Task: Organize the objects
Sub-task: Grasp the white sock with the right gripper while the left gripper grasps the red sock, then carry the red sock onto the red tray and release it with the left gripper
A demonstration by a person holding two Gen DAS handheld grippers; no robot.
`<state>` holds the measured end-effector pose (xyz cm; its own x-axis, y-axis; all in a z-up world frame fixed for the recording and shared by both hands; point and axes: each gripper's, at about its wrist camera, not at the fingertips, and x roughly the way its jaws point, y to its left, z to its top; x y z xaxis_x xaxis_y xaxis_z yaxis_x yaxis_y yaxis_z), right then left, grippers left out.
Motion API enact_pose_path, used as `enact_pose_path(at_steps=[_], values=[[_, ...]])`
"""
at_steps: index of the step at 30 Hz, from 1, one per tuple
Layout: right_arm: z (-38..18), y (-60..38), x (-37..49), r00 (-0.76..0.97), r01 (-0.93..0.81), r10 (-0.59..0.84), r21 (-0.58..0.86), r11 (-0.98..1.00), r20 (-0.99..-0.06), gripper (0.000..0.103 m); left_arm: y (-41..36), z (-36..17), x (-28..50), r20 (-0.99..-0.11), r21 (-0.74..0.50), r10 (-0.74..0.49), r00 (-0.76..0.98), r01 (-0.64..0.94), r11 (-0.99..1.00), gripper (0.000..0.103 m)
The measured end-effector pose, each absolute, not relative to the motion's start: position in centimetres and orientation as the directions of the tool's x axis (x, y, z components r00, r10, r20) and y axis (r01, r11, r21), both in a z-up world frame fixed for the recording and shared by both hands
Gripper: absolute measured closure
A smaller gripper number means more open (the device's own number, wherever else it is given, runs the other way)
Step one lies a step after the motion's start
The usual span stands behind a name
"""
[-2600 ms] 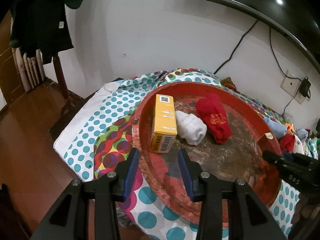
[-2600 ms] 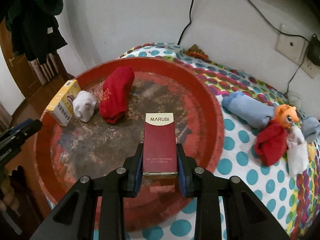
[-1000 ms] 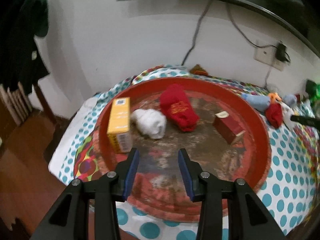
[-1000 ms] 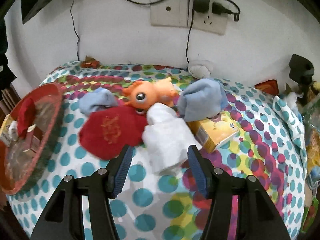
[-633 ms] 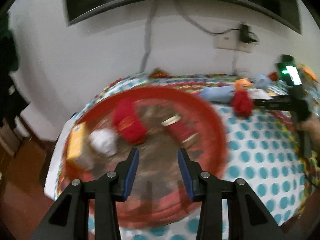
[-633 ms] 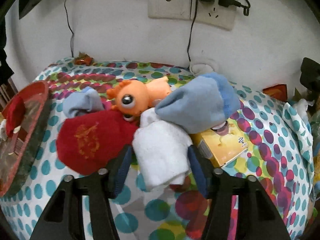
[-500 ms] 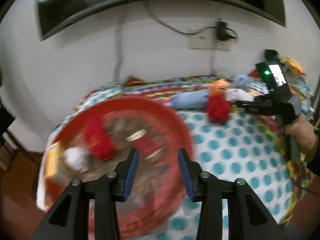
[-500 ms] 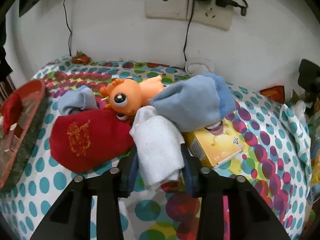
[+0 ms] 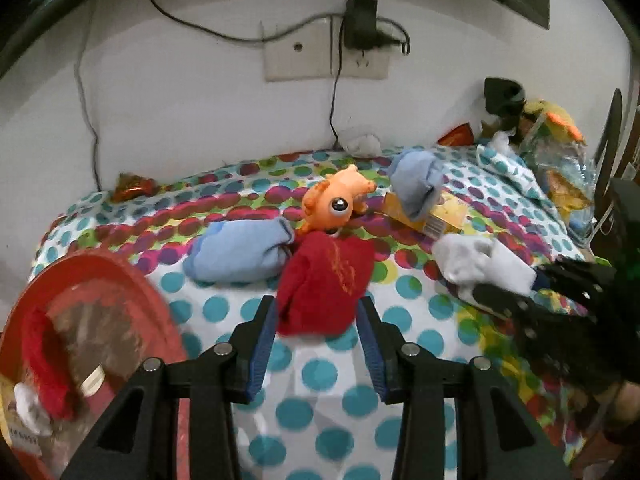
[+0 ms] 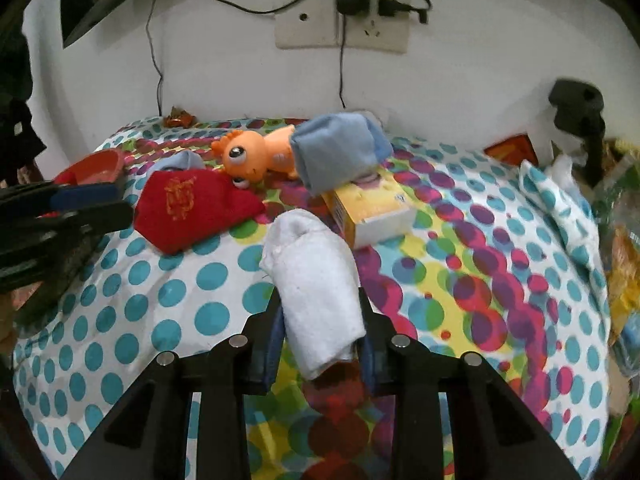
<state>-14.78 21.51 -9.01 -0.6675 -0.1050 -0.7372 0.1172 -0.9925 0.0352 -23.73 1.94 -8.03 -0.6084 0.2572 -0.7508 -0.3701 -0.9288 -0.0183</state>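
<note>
My right gripper (image 10: 320,328) is shut on a rolled white sock (image 10: 316,284) and holds it over the dotted cloth; the sock also shows in the left wrist view (image 9: 480,264). My left gripper (image 9: 318,328) is open, its jaws on either side of the near end of a red sock (image 9: 326,280), which also shows in the right wrist view (image 10: 188,204). Behind lie a blue sock (image 9: 240,252), an orange toy (image 9: 336,204), a second blue sock (image 9: 416,184) and a yellow box (image 10: 372,212). The red tray (image 9: 120,280) is at the left.
The tray holds a red sock (image 9: 44,360), a small white sock (image 9: 28,404) and boxes. A wall socket with a charger (image 9: 360,32) is behind. Bags and clutter (image 9: 560,168) crowd the right edge of the dotted tablecloth (image 9: 320,380).
The right gripper let go of the maroon box in the tray, moved right and shut on the white sock. The left gripper swung from the tray to the red sock.
</note>
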Motion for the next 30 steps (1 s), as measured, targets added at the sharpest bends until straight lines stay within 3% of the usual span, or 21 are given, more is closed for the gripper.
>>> enact_pose_path(at_steps=[8, 11, 15, 16, 18, 20, 30], values=[[-9.4, 21.2, -15.0, -0.661, 0.119, -0.108, 0.039, -0.992, -0.743, 0.073, 3.8, -10.3, -27.1, -0.778, 0.02, 0.206, -0.594, -0.351, -0.936, 0.061], [-9.5, 20.8, -15.0, -0.66, 0.121, -0.09, 0.013, -0.993, -0.746, 0.072, 4.4, -10.8, -27.6, -0.775, 0.028, 0.192, -0.603, -0.335, -0.942, 0.053], [-9.5, 20.8, -15.0, -0.658, 0.123, -0.093, 0.015, -0.992, -0.747, 0.071, 4.4, -11.3, -27.8, -0.764, 0.021, 0.189, -0.617, -0.316, -0.949, 0.054], [-9.5, 20.9, -15.0, -0.657, 0.123, -0.098, 0.023, -0.992, -0.748, 0.07, 4.3, -11.3, -27.8, -0.767, 0.013, 0.192, -0.612, -0.313, -0.95, 0.054], [-9.5, 21.0, -15.1, -0.655, 0.12, -0.103, 0.031, -0.992, -0.748, 0.07, 4.1, -11.3, -27.6, -0.768, 0.006, 0.19, -0.612, -0.303, -0.953, 0.068], [-9.5, 21.0, -15.1, -0.655, 0.118, -0.1, 0.03, -0.993, -0.749, 0.07, 4.0, -11.1, -27.5, -0.77, -0.005, 0.188, -0.61, -0.289, -0.957, 0.073], [-9.6, 20.8, -15.3, -0.652, 0.11, -0.092, 0.026, -0.994, -0.752, 0.07, 3.8, -10.2, -24.9, -0.763, -0.035, 0.217, -0.608, -0.297, -0.954, 0.075]])
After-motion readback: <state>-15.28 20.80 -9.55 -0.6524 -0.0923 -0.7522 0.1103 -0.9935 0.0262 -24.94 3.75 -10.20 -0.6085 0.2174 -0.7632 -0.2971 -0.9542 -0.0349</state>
